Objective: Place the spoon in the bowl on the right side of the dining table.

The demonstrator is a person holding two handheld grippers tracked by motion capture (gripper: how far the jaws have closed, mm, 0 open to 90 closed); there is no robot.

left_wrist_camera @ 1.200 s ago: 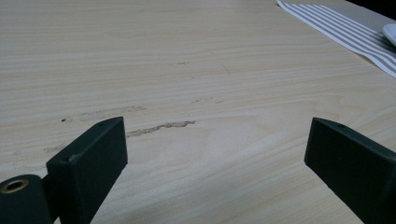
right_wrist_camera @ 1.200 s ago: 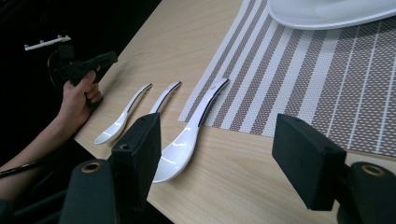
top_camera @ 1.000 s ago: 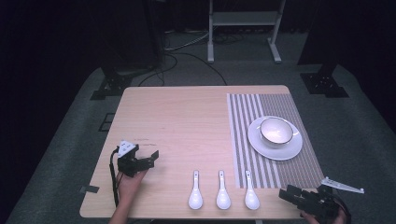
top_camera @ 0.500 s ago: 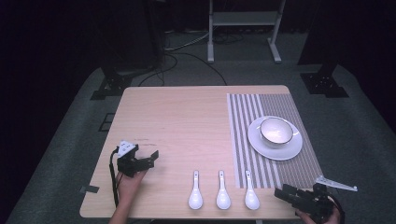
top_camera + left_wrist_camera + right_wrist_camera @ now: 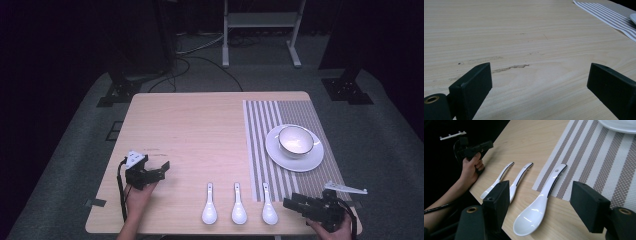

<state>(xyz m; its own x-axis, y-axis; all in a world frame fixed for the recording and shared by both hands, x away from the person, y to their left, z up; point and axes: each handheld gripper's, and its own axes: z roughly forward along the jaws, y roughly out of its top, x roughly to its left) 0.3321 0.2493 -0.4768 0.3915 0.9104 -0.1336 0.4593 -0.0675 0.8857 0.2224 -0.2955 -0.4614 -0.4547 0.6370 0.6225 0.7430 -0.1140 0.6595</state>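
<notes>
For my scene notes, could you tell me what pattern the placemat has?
The placemat has grey-brown and white stripes with a woven texture, clearest in the right gripper view.

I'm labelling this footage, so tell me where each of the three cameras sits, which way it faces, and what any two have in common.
High view: above the person's side, facing forward and down on the table; shows both hands, left gripper, right gripper.
Left gripper view: low over bare wood, facing the striped placemat; its jaws stand open.
Right gripper view: at the near right edge, facing left along three white spoons; jaws open around the nearest spoon.
Shared: the right gripper view and high view both show the left gripper.
</notes>
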